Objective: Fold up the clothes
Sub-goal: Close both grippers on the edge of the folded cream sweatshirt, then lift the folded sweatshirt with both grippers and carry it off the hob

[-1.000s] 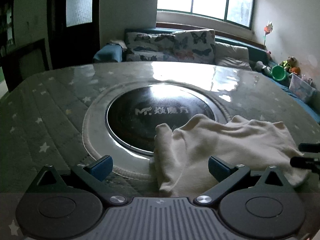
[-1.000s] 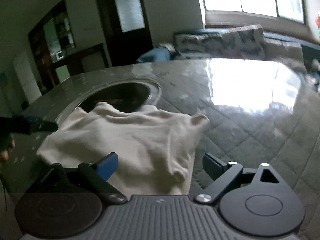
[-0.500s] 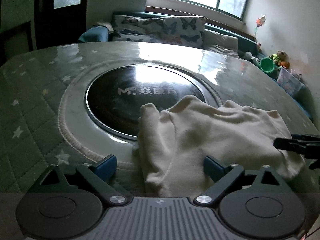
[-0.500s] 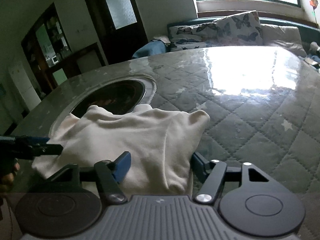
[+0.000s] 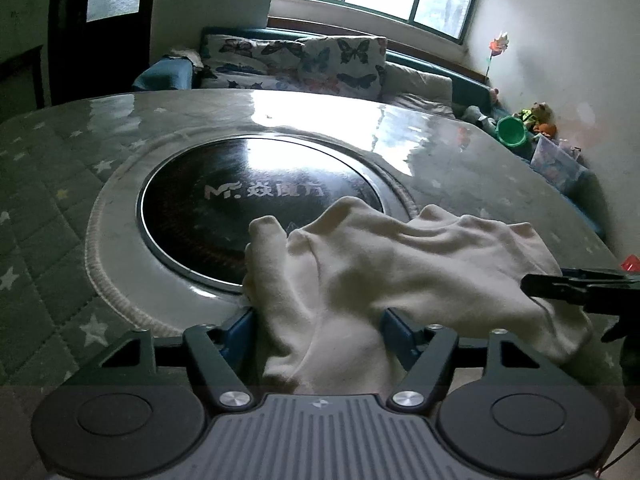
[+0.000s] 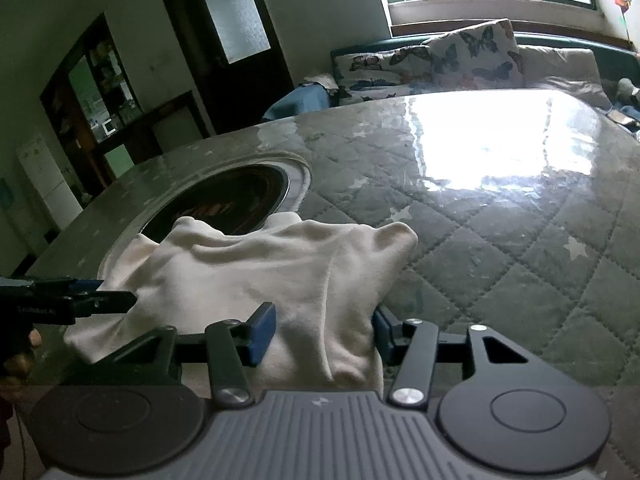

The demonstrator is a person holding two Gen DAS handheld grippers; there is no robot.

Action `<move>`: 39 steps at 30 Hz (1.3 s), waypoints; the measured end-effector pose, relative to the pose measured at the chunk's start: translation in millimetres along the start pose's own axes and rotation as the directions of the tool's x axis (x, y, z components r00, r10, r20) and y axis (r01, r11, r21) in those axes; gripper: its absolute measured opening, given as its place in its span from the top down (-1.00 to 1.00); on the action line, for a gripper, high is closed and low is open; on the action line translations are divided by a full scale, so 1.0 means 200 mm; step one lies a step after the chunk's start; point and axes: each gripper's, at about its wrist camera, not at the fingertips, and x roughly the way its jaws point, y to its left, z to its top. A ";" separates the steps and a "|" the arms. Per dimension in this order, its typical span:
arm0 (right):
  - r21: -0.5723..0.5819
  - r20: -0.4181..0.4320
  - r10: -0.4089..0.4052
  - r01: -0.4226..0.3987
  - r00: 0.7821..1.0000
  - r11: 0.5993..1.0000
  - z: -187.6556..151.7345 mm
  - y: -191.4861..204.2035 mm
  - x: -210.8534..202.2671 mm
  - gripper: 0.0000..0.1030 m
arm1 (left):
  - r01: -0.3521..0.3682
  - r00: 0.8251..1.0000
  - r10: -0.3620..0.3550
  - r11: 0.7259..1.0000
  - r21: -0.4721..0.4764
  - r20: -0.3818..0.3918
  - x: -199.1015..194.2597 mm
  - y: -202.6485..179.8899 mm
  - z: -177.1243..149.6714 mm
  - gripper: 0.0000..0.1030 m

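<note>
Quilted table [image 6: 500,264], cream garment [image 6: 288,276] near its edge

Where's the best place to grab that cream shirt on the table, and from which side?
Grip the cream shirt at its near hem, one hand-held gripper toward each end, coming in low from the near table edge. That hem lies toward both grippers with cloth already between the open fingers, while the far part bunches over the dark round hob.
</note>
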 end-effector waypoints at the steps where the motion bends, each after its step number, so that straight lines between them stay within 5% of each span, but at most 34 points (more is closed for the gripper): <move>1: 0.005 -0.001 0.013 -0.013 1.000 1.000 0.00 0.00 0.00 0.20 | 0.008 1.000 -0.008 1.000 -0.003 0.002 0.00 0.00 0.00 -0.13; 5: 0.027 0.000 0.036 -0.036 0.999 0.999 -0.02 0.00 -0.01 0.56 | 0.032 0.999 -0.032 0.999 -0.027 -0.006 0.01 -0.01 0.02 0.30; 10: 0.067 0.036 0.039 -0.041 0.999 0.997 -0.04 -0.04 -0.07 0.68 | 0.059 0.998 -0.059 0.998 -0.037 0.002 -0.01 -0.05 0.06 0.56; 25: 0.131 0.171 -0.136 0.114 0.976 0.985 0.00 -0.26 -0.40 0.70 | 0.187 0.981 -0.191 0.970 0.158 0.011 0.14 -0.49 0.25 0.59; 39: 0.203 0.232 -0.393 0.351 0.890 0.914 0.02 -0.63 -0.68 0.75 | 0.308 0.949 -0.315 0.900 0.307 -0.027 0.42 -1.11 0.38 0.59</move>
